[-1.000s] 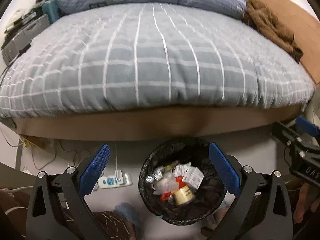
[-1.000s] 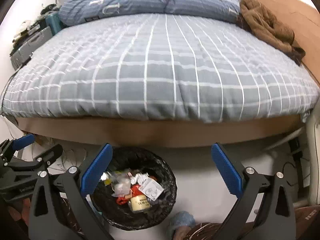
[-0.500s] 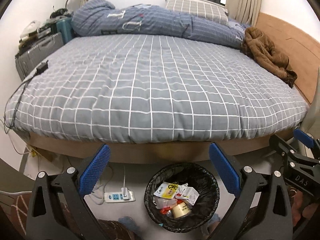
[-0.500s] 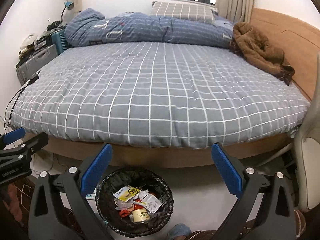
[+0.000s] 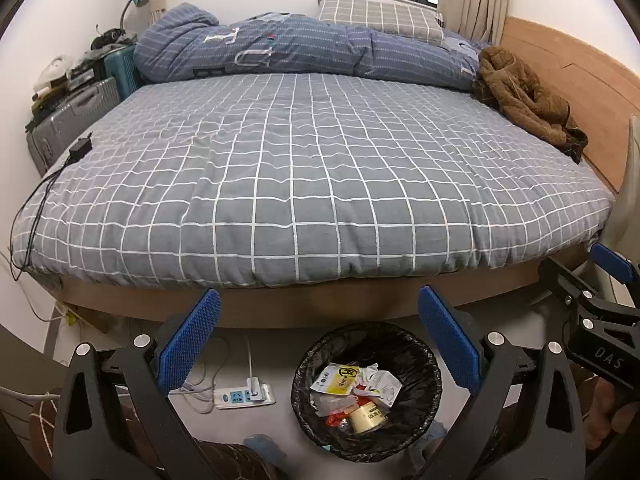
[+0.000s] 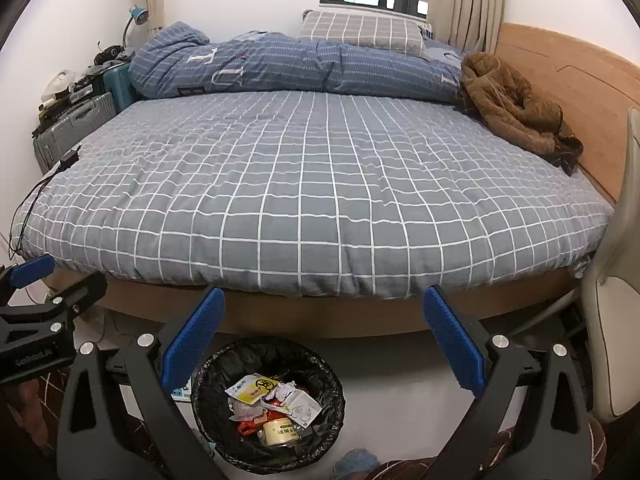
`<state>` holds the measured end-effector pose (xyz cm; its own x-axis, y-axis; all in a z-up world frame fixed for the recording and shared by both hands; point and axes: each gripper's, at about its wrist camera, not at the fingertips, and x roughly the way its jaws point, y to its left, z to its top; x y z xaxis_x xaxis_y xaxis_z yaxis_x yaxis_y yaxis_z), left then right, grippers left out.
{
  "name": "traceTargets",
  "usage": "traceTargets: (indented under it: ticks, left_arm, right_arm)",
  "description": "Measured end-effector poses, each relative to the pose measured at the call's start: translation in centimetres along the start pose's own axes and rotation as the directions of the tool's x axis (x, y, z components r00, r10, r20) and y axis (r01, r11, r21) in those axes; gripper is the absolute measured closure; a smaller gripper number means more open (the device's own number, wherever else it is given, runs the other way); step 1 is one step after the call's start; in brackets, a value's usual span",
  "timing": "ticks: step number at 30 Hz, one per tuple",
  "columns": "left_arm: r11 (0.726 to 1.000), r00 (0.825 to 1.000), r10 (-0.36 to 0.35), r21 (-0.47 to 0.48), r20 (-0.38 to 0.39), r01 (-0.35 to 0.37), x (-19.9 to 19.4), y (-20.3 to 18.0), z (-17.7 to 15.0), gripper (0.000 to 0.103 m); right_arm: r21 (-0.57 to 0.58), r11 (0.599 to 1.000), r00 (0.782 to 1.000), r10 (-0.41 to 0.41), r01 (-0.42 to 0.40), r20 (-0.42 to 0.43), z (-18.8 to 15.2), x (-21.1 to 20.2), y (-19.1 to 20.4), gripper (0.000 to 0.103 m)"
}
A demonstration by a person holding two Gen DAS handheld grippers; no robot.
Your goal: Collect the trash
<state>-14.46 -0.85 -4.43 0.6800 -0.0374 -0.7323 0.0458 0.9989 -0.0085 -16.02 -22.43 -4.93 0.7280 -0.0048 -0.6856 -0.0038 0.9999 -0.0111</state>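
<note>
A round bin with a black liner (image 5: 416, 344) (image 6: 224, 364) stands on the floor at the foot of the bed. Inside lie a yellow-and-white wrapper (image 5: 338, 378) (image 6: 252, 388), crumpled white wrappers, red scraps and a small beige jar (image 5: 366, 416) (image 6: 280, 430). My left gripper (image 5: 318, 334) hangs open above the bin, nothing between its blue pads. My right gripper (image 6: 322, 330) is open too, empty, with the bin below its left finger. Each gripper shows at the edge of the other's view.
The bed with a grey checked cover (image 5: 320, 168) fills the view ahead. A blue duvet (image 5: 280, 48) and a brown jacket (image 5: 524, 96) lie at its far end. Suitcases (image 5: 76, 116) stand at left, a charger and cable (image 5: 80, 148), a power strip (image 5: 244, 396) on the floor, a pale chair (image 6: 616, 320) at right.
Both grippers have risen and pulled back from the bin, so the whole bed top has come into view. A yellow-and-white wrapper now lies on top of the trash. Both stayed open.
</note>
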Motion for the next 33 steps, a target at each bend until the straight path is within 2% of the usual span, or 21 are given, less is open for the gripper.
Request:
traceTargets:
  ticks: [16, 20, 25, 33]
  left_arm:
    - [1.0, 1.0, -0.001, -0.004, -0.006, 0.001, 1.1, 0.5, 0.1, 0.006]
    - [1.0, 1.0, 0.026, 0.008, 0.011, -0.026, 0.7, 0.3, 0.0, 0.006]
    - [1.0, 1.0, 0.014, -0.004, 0.007, -0.014, 0.6, 0.4, 0.2, 0.006]
    - [0.999, 0.999, 0.032, -0.016, -0.001, -0.032, 0.5, 0.4, 0.3, 0.006]
  right_arm:
    - [0.01, 1.0, 1.0, 0.008, -0.008, -0.013, 0.2, 1.2, 0.5, 0.008]
    - [0.01, 1.0, 1.0, 0.008, -0.008, -0.006, 0.3, 1.2, 0.5, 0.008]
    - [0.01, 1.0, 1.0, 0.008, -0.008, -0.004, 0.3, 1.3, 0.6, 0.008]
    - [0.007, 1.0, 1.0, 0.008, -0.008, -0.005, 0.3, 1.3, 0.7, 0.008]
